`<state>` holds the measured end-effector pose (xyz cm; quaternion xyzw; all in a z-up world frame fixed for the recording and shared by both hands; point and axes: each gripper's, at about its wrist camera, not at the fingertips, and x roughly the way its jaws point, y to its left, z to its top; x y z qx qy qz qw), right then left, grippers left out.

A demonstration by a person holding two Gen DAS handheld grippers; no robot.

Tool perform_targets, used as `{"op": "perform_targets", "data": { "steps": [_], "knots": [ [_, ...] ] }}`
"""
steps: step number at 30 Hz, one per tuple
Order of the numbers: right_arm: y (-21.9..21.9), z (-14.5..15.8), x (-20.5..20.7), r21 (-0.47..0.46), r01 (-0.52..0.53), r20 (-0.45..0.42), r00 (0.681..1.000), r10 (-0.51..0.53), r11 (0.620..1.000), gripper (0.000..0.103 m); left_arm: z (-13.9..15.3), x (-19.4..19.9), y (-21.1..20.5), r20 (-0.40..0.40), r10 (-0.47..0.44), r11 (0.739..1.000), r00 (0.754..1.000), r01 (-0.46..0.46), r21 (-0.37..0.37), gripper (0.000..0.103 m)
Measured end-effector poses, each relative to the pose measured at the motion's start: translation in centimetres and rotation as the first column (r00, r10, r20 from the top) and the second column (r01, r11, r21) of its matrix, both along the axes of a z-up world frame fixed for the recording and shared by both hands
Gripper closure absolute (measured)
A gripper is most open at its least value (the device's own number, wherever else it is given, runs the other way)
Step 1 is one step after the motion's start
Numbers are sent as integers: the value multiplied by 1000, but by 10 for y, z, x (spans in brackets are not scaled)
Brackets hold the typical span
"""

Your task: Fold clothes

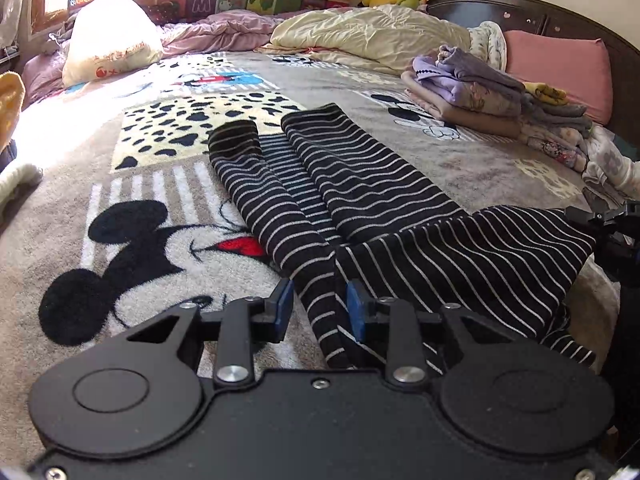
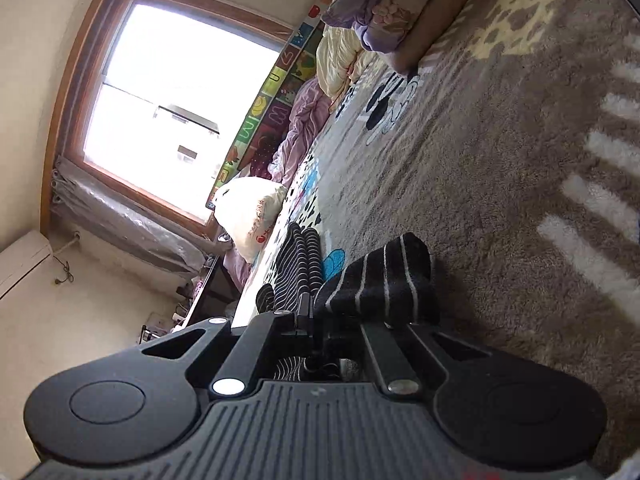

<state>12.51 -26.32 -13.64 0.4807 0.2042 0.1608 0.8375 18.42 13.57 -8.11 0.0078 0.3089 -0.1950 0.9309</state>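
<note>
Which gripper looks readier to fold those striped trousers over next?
Probably the right gripper: it is shut on the striped trousers at the waist. The left gripper only straddles a leg, jaws open.

Home bedroom: bed with cartoon blanket (image 1: 120, 216), pink pillow (image 1: 560, 68), headboard (image 1: 520, 8), window (image 2: 168, 92).

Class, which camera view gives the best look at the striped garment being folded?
The left wrist view: the striped garment lies spread across the cartoon blanket, both sleeves visible. The right wrist view shows only a bunched edge and foreshortened folds.
</note>
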Motion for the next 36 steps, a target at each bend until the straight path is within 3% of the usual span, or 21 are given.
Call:
{"op": "perform_targets", "data": {
  "steps": [2, 5, 7, 9, 15, 18, 19, 25, 31, 36],
  "knots": [
    [5, 1, 0, -19, -15, 6, 1000, 15, 1000, 97, 5, 0, 2, 47, 22, 999, 999, -19, -46, 76],
    [8, -8, 1, -71, -15, -35, 999, 12, 997, 97, -2, 8, -10, 32, -8, 999, 999, 9, -33, 76],
    [2, -16, 2, -56, 10, -68, 998, -14, 998, 97, -20, 21, -24, -72, -31, 998, 997, 35, 55, 76],
    [-2, -19, 2, -44, -4, -77, 997, 1, 999, 97, -19, 25, -24, -96, -54, 996, 994, 61, 67, 76],
    [2, -30, 6, -39, -25, -99, 995, 21, 999, 97, 6, 42, -8, 21, 17, 999, 1000, -16, -31, 76],
    [1, -36, 6, -39, -24, -121, 992, 19, 999, 97, -17, 75, -20, -108, 14, 998, 994, -8, 56, 76],
    [0, -38, 6, -33, -23, -128, 992, 19, 999, 97, -19, 82, -23, -119, -7, 997, 993, 16, 71, 76],
    [3, -42, 7, -31, -36, -141, 990, 31, 999, 97, 3, 116, -10, 6, 44, 998, 999, -44, -33, 76],
    [1, -42, 6, -25, -47, -145, 988, 43, 999, 98, -8, 169, -14, 61, 82, 996, 995, -84, 30, 91],
    [1, -42, 4, -33, -48, -151, 988, 42, 998, 99, -18, 201, -17, -17, 66, 994, 998, -65, 87, 91]
  ]
}}
